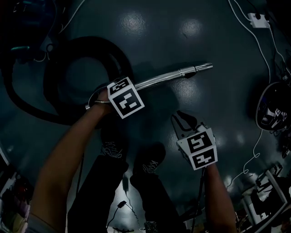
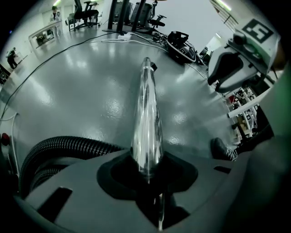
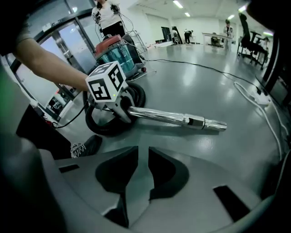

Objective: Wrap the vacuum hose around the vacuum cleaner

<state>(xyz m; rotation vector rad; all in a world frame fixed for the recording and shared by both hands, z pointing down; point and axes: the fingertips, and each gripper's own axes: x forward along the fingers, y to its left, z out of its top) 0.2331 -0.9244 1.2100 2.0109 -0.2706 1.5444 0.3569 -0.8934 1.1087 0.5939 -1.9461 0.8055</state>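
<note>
My left gripper (image 1: 101, 99) (image 2: 146, 169) is shut on the near end of the shiny metal wand (image 1: 175, 75) (image 2: 146, 113) (image 3: 175, 119), which points away over the floor, tilted down. The black ribbed hose (image 1: 97, 45) (image 2: 63, 145) (image 3: 107, 129) coils on the floor beside and behind this gripper. The vacuum cleaner (image 3: 116, 54), with a red top and a clear teal tank, stands beyond the coil; it is dim at the head view's upper left. My right gripper (image 1: 182, 120) (image 3: 138, 166) hovers apart from the wand, on its near side. Its jaws stand a narrow gap apart with nothing between them.
A white cable and power strip (image 1: 257, 19) lie at the far right, beside a dark round object (image 1: 273, 109). The person's shoes (image 1: 148, 161) stand just below the grippers. Another person (image 3: 107, 13) stands behind the vacuum cleaner. Office chairs and desks line the far walls.
</note>
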